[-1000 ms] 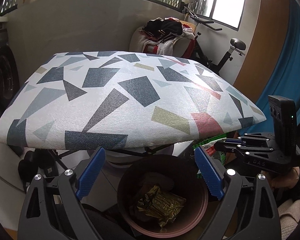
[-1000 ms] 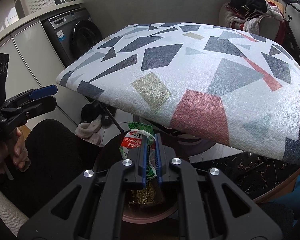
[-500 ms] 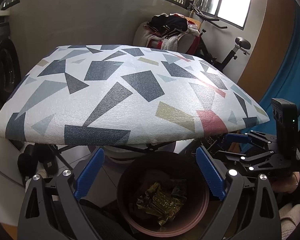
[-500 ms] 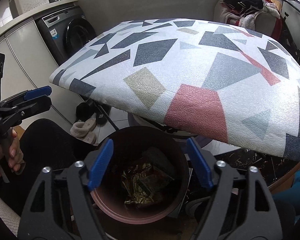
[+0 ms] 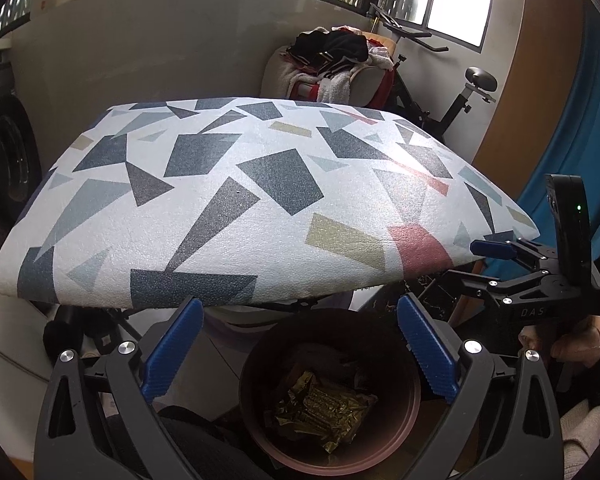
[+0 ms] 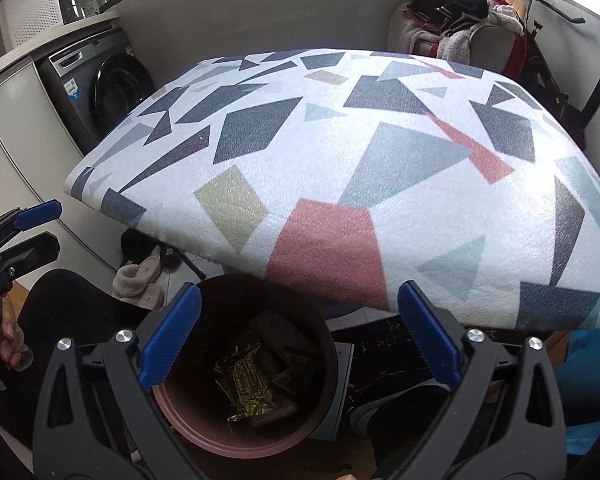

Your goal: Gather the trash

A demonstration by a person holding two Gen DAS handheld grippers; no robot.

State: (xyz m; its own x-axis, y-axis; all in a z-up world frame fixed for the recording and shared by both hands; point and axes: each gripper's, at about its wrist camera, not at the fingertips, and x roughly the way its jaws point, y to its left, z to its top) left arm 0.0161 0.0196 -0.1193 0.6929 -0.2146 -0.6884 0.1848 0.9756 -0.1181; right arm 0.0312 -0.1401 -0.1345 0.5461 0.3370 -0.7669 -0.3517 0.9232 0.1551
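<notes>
A dark brown round bin (image 5: 410, 408) stands on the floor below the table's near edge; it also shows in the right wrist view (image 6: 204, 436). Crumpled gold foil wrappers (image 5: 324, 410) lie in it, seen again in the right wrist view (image 6: 248, 380) with other dark wrappers. My left gripper (image 5: 300, 356) is open and empty above the bin. My right gripper (image 6: 298, 340) is open and empty above the bin. The right gripper also shows at the right of the left wrist view (image 5: 512, 264), and the left gripper at the left of the right wrist view (image 6: 24, 232).
A table with a white cloth of grey, red and tan shapes (image 5: 236, 208) overhangs the bin. A washing machine (image 6: 96, 88) stands at the left. Slippers (image 6: 138, 280) lie under the table. A chair heaped with clothes (image 5: 332, 64) and an exercise bike (image 5: 464, 96) stand behind.
My right gripper opened and let go of the green snack packet, which dropped into the bin. Both grippers then rose a little above the bin.
</notes>
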